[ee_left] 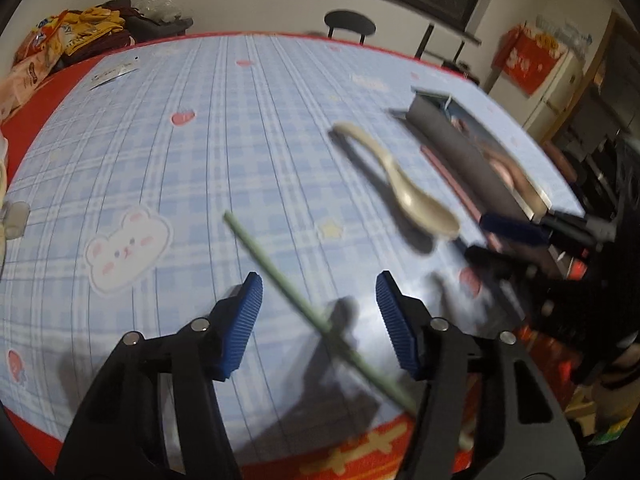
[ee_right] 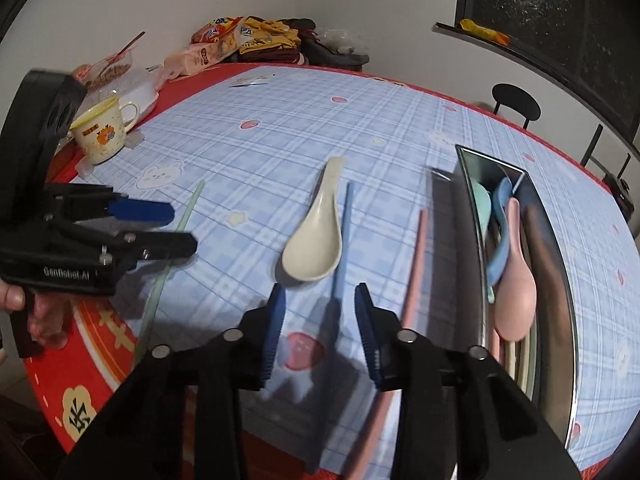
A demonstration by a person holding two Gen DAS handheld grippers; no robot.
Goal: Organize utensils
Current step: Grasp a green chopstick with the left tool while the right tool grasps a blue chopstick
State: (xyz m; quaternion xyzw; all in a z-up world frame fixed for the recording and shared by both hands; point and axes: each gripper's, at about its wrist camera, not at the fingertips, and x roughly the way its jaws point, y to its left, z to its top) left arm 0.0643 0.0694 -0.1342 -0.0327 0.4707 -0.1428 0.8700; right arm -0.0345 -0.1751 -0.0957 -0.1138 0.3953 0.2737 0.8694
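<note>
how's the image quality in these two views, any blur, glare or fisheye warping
Left wrist view: motion blur smears the cream spoon and metal tray; the table edge bows from fisheye; dark shadows lie under the left gripper. Right wrist view: sharper, though the green chopstick looks soft; the tray's wall mirrors the spoons; corners are vignetted black.

Cream spoon (ee_right: 314, 236) lies bowl-up beside blue chopstick (ee_right: 343, 236).
</note>
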